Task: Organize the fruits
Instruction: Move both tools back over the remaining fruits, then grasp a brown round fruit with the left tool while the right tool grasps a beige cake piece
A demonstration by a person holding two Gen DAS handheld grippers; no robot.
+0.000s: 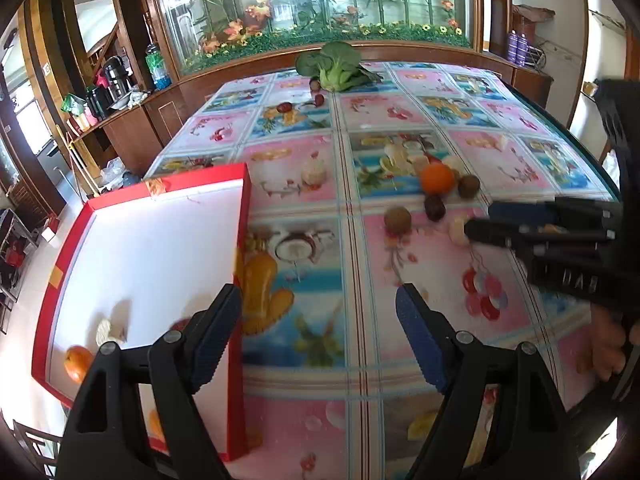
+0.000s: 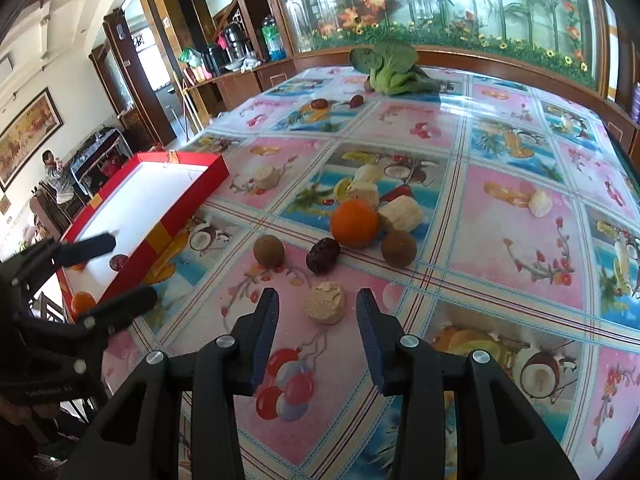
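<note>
Fruit scattered mid-frame on worktop (image 2: 500,208): orange (image 2: 355,224), dark date (image 2: 323,255), two brown round fruits (image 2: 269,253) flanking them, pale peeled pieces behind. Right claw (image 2: 317,322) spread, empty, pale round chunk (image 2: 325,303) on worktop between its tips. Left claw (image 1: 319,332) spread, empty, one finger over red box (image 1: 240,264) rim at lower left. Inside box: second orange (image 1: 78,362), pale piece (image 1: 105,332). Leafy greens (image 1: 334,66) at top of frame.
</note>
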